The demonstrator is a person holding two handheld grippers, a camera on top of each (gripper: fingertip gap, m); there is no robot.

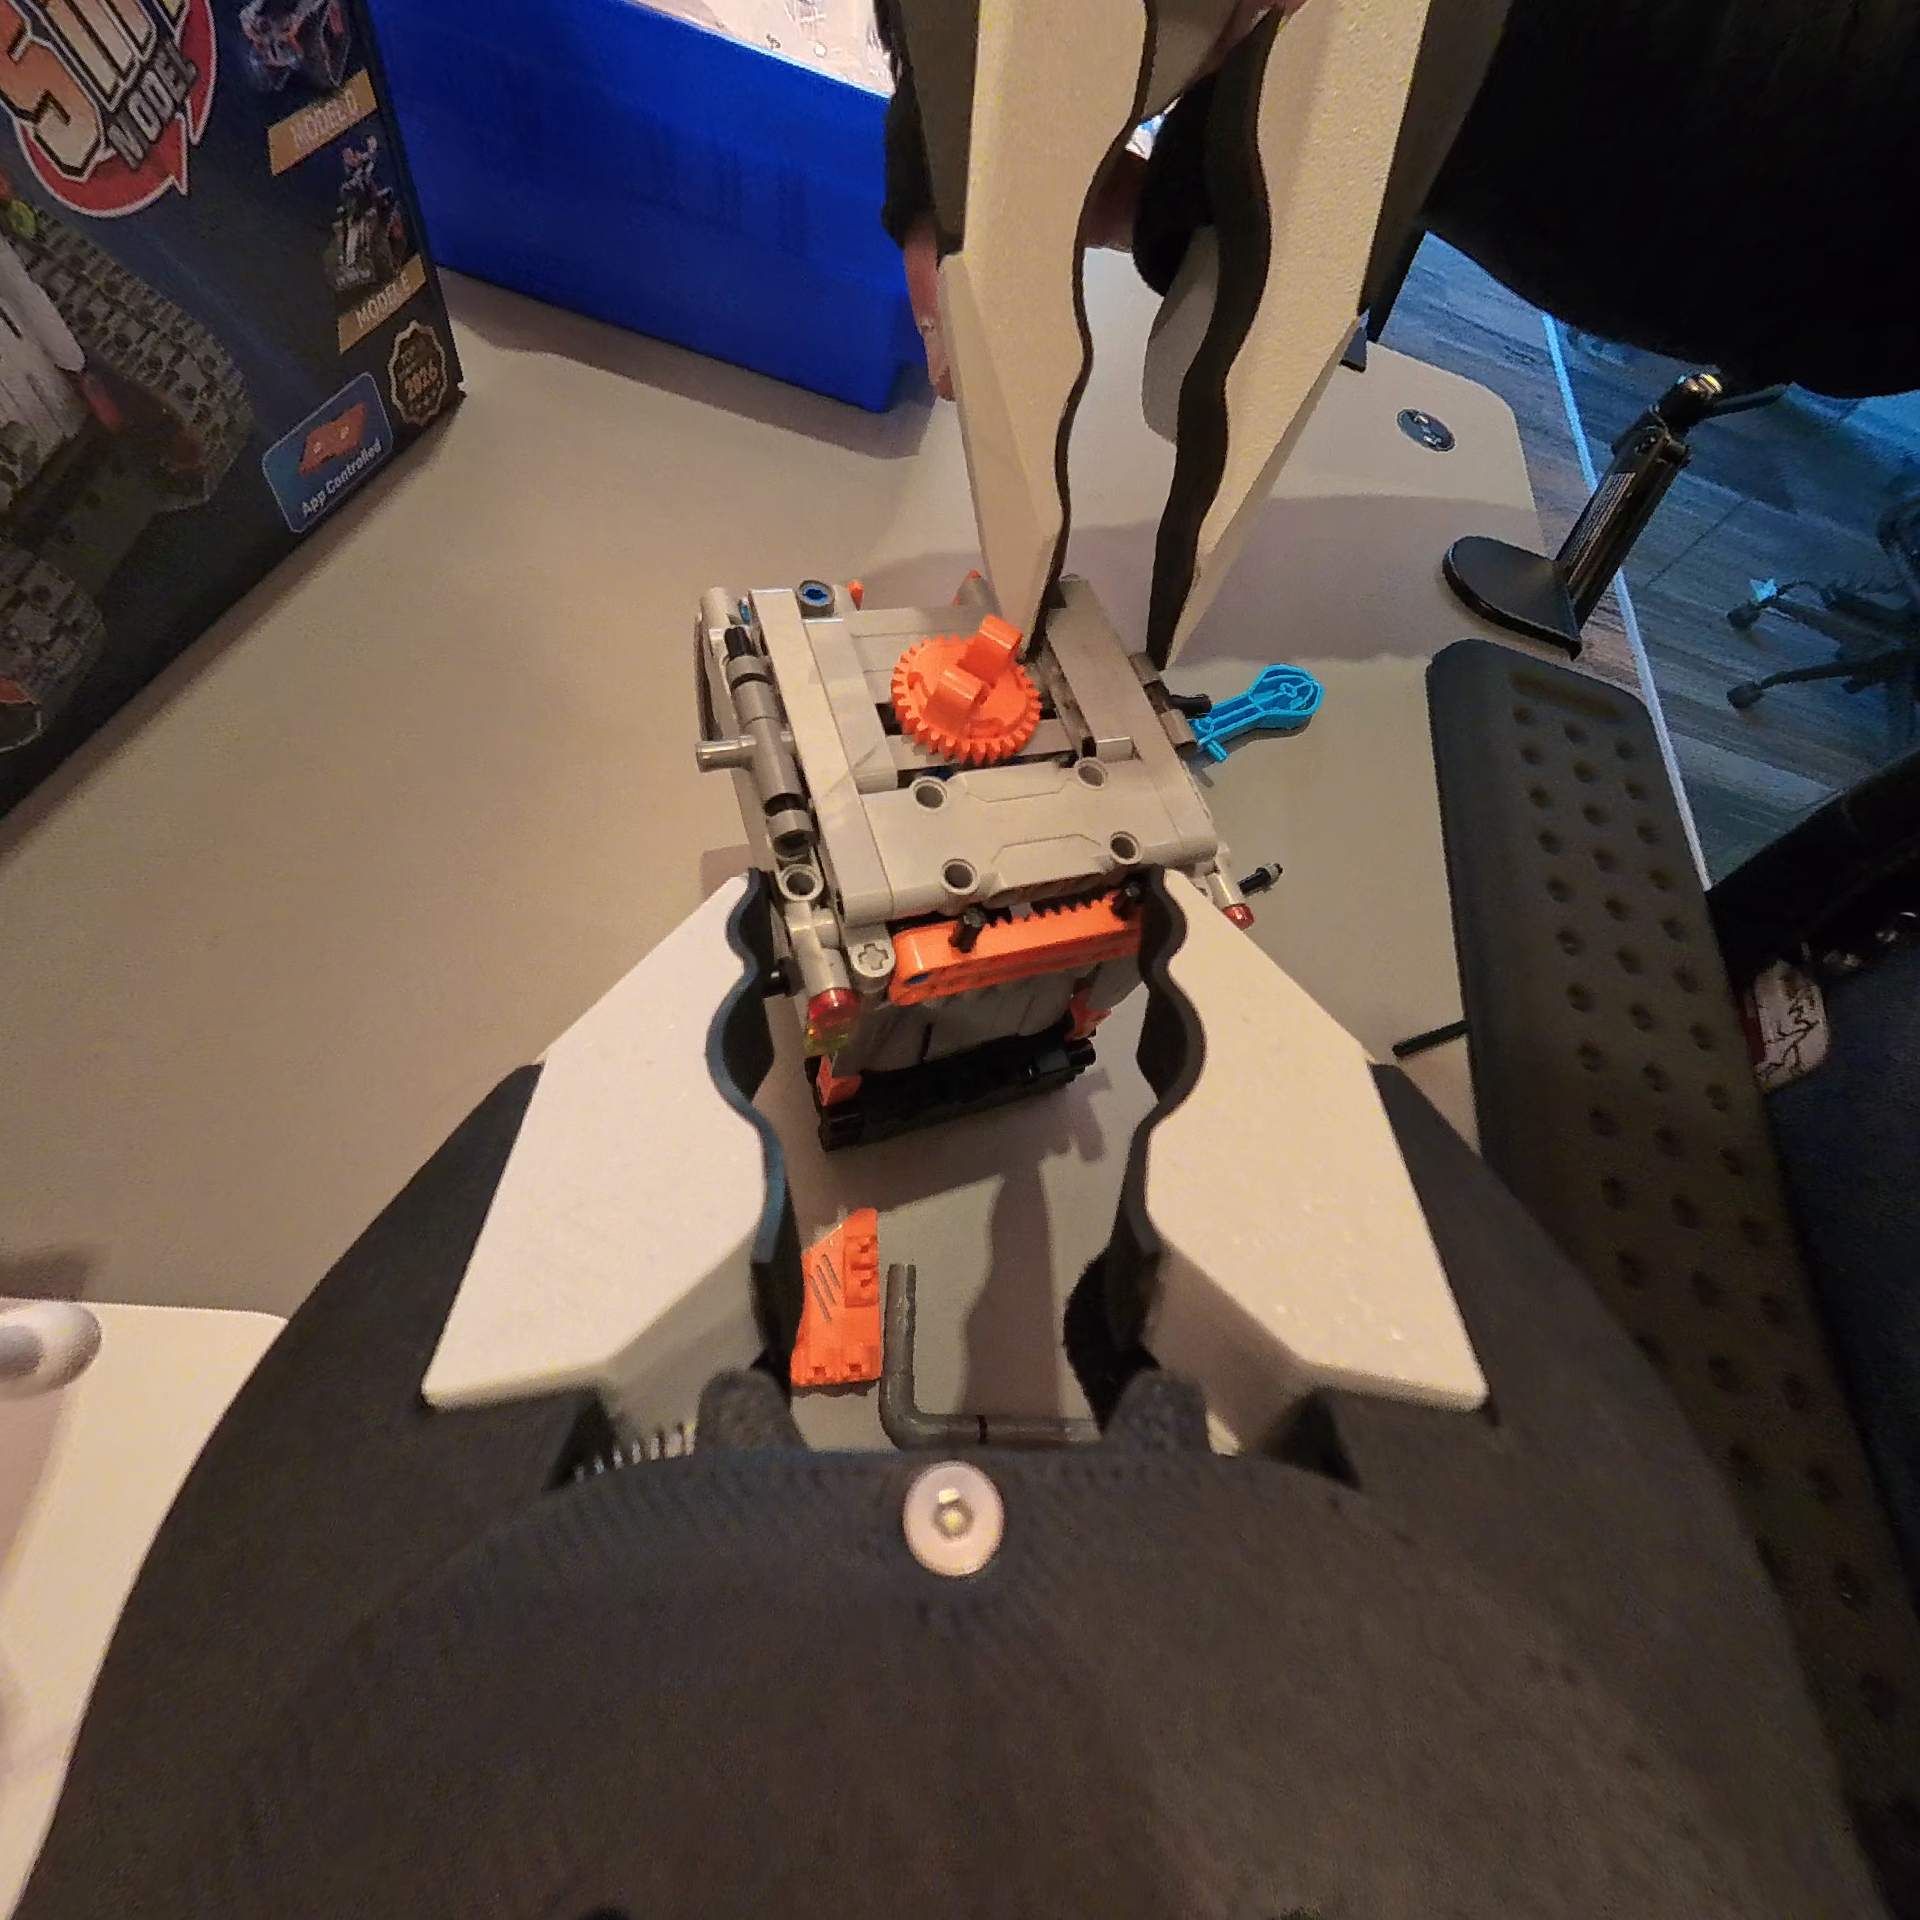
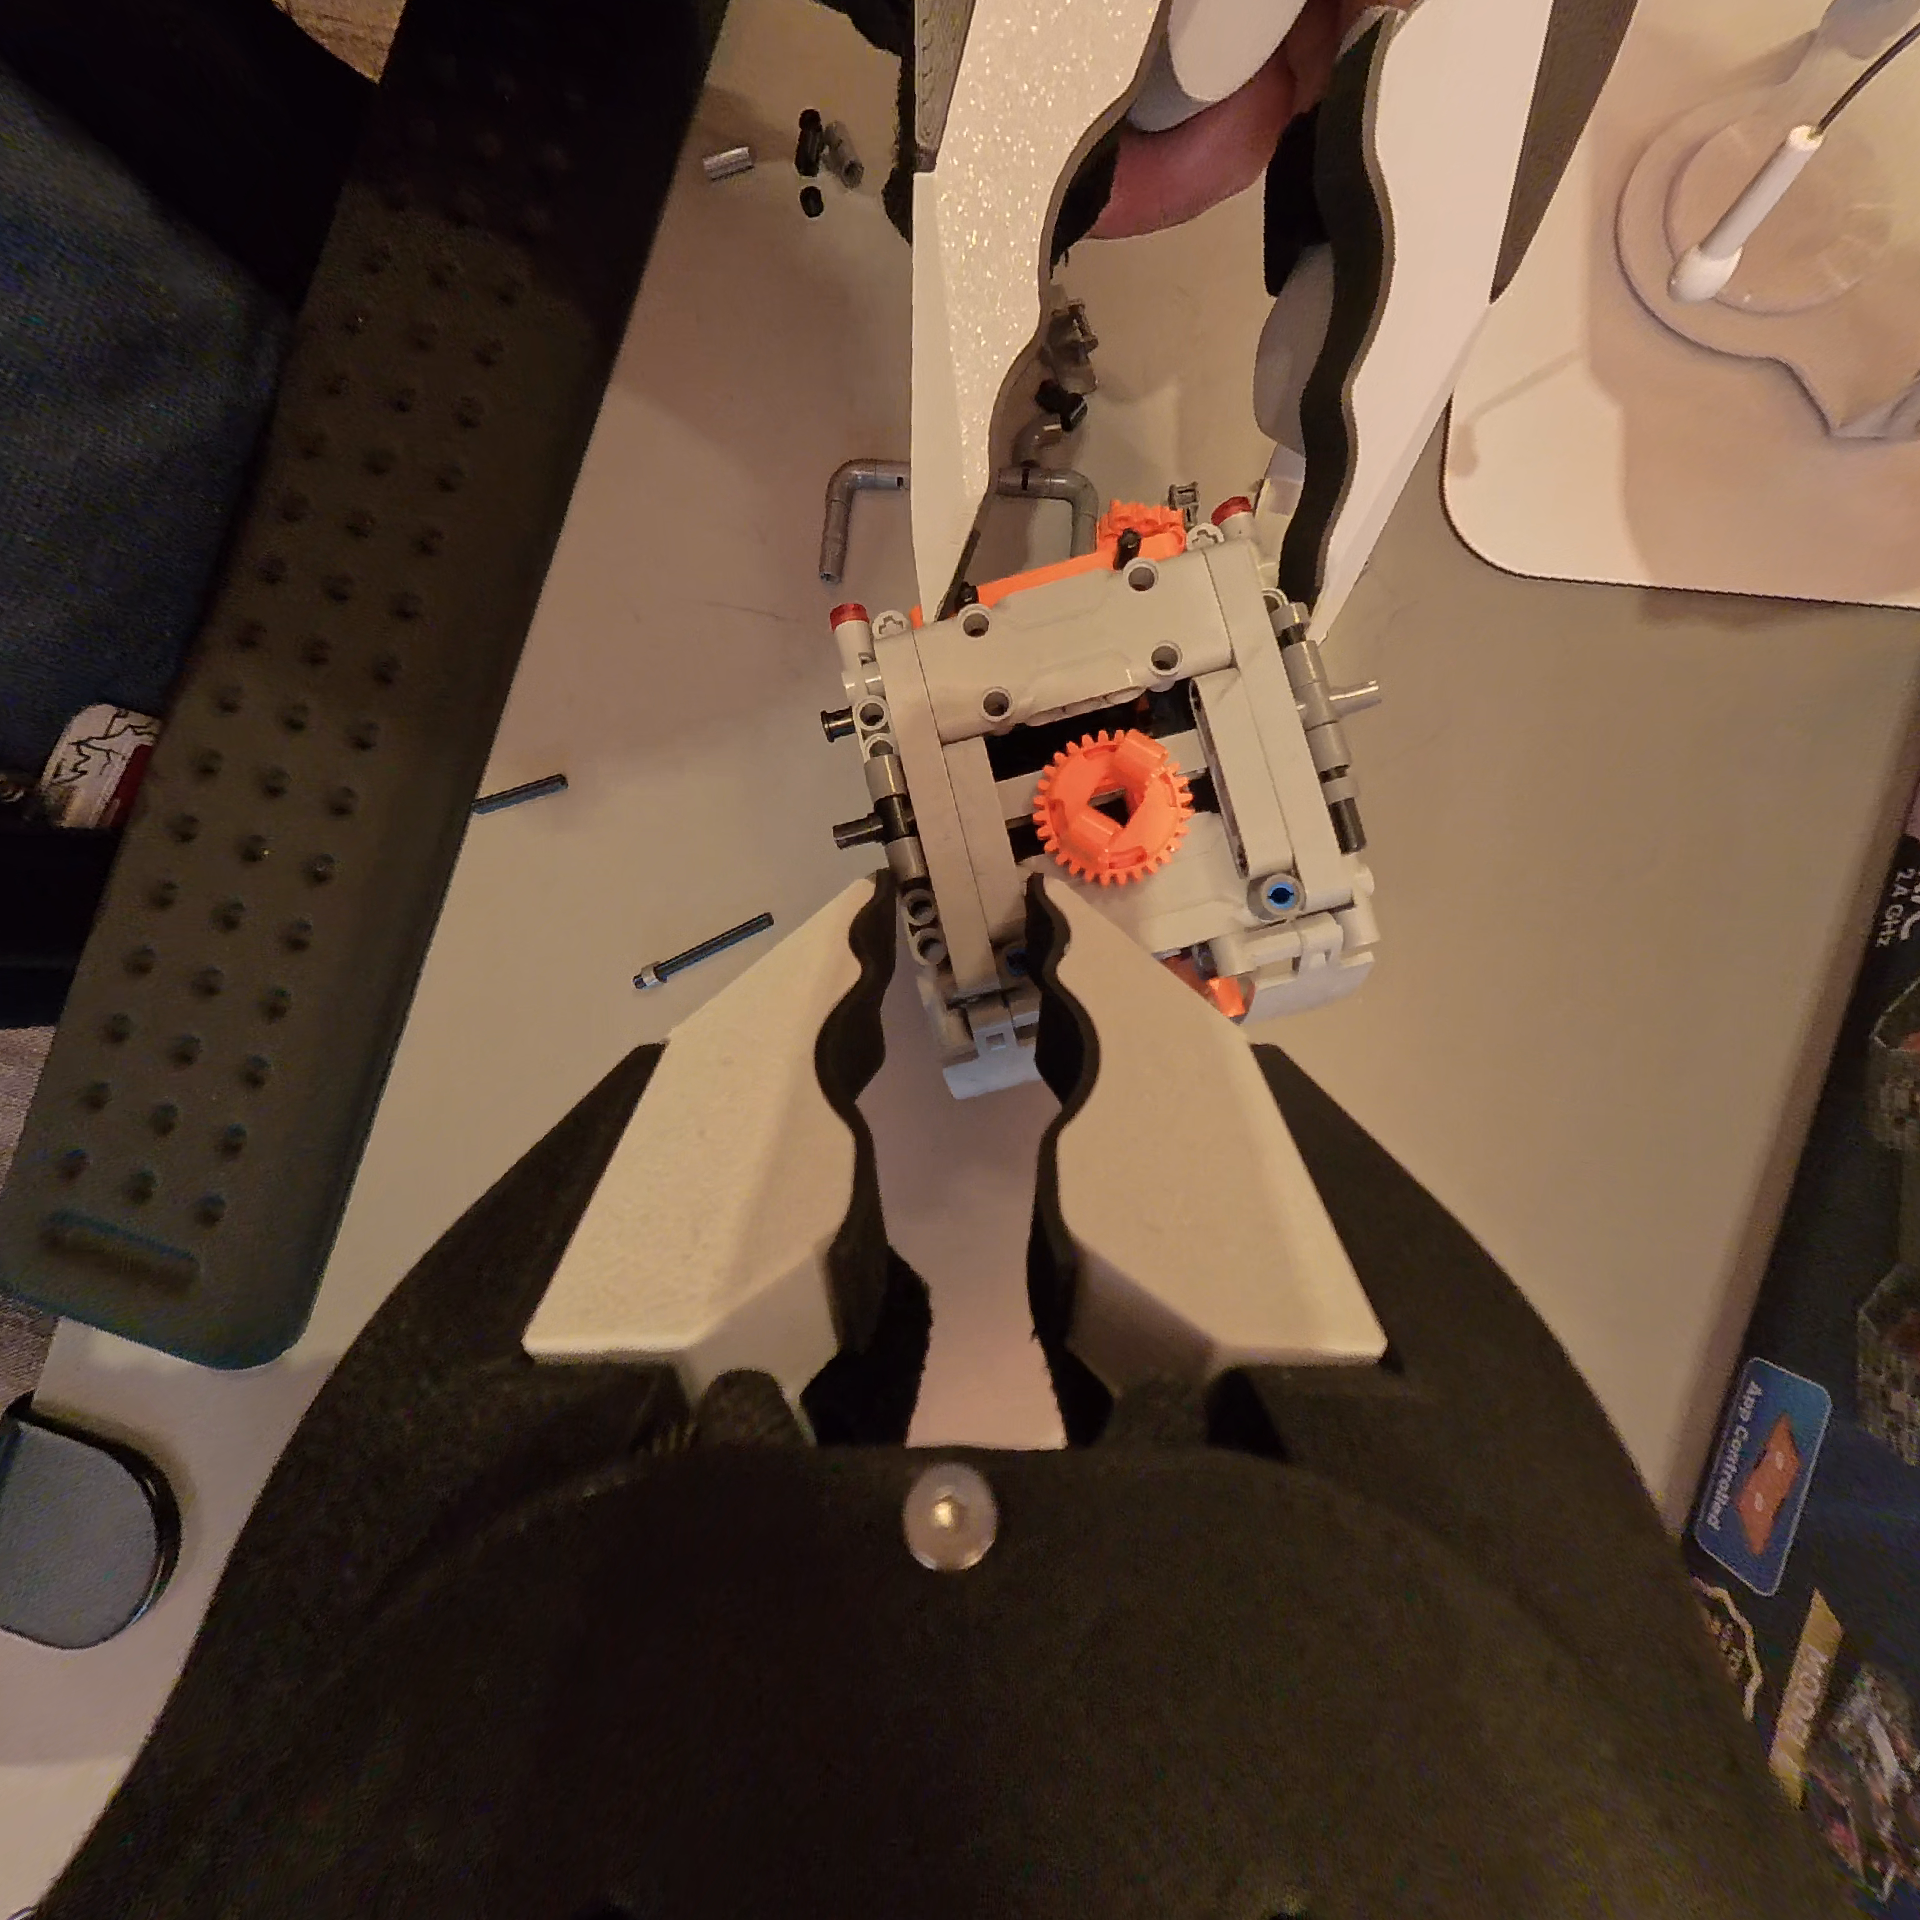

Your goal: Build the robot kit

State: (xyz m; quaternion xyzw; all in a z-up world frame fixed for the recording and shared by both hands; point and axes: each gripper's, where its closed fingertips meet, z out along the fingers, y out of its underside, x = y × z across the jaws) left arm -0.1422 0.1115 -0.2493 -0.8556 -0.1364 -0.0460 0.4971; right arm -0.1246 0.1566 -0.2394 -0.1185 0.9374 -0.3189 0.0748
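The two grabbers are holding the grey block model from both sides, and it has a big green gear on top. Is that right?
Almost. The gear on top of the grey block model is orange, not green; the right wrist view shows it clearly. The left gripper and the right gripper do each have their fingers around the model from opposite sides.

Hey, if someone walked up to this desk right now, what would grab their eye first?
Probably the grey brick model at the desk's middle, topped by an orange gear. The left gripper clamps its near end, while the right gripper pinches a grey beam on its top edge. After that, the loose orange panel and bent grey pipe lying between the left gripper's fingers.
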